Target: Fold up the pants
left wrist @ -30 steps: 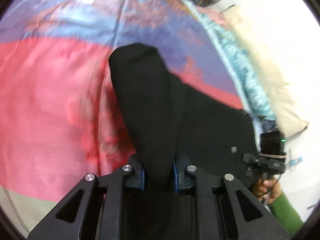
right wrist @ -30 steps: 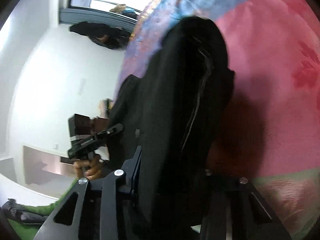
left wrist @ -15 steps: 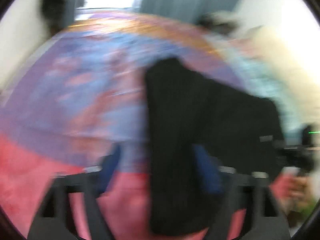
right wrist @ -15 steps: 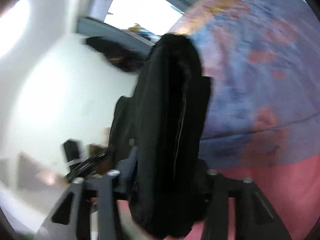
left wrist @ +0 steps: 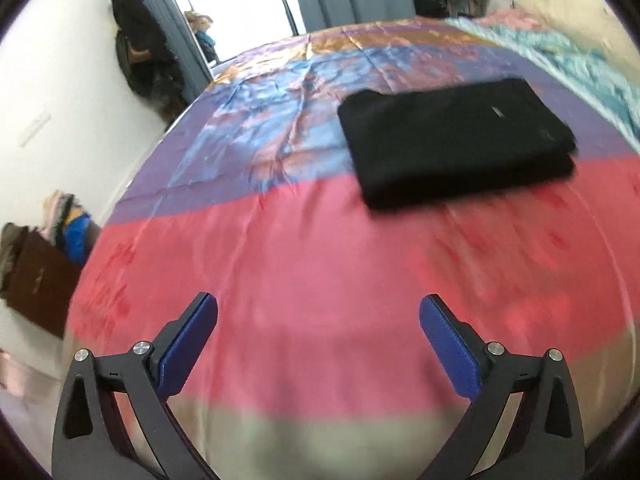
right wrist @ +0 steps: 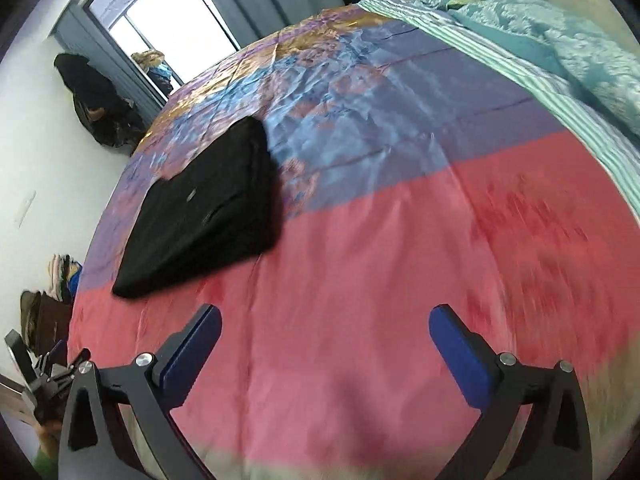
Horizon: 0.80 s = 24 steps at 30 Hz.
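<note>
One folded pants (left wrist: 456,142) stack, long axis left-right.

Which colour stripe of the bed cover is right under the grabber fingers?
The pink stripe. It lies below the left gripper and right gripper; the purple stripe is farther off, under the folded black pants.

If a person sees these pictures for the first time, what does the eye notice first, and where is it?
First, the folded black pants, a neat dark rectangle lying across the border between the purple and pink bands of the shiny bedspread. Next, the left gripper and right gripper, both open and empty above the pink band.
</note>
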Available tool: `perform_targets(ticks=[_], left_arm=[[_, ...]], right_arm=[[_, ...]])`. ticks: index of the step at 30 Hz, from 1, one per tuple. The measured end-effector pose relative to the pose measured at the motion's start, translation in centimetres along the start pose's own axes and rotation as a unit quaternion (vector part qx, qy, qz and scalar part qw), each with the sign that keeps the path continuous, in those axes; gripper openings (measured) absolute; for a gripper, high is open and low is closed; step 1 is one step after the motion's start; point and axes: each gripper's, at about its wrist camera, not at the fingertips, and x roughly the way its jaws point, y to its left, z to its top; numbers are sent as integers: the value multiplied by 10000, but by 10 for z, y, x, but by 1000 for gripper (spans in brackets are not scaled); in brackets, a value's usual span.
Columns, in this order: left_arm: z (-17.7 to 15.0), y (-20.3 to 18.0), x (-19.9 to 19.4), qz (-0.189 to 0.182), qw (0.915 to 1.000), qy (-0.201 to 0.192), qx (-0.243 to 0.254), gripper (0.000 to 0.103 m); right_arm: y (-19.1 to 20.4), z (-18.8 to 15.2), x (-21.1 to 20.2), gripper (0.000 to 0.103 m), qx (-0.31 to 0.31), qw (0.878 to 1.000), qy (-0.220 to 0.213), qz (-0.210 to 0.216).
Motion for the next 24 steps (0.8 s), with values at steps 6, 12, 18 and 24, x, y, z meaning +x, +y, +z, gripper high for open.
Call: perform_targets(ticks=[6,12,18,24], left_arm=[[-46,-35,-80,31,9999,8,122,101],[-34,-17,-137,-735,9968,15,-328,101],[-21,-3,-164,-616,9959,-121,-648,102],[-20,5,-178,-603,9955,-226,-701,102]], right_arm=[[69,-89,-62,103,-847,9926,-448,-749],[111,-144,-119,103,-1255,9868,-554,-864],[134,-135,-163,103,-1544,9810,-827,-838],[147,-129,-183,103,-1510,9796,-952,-920]])
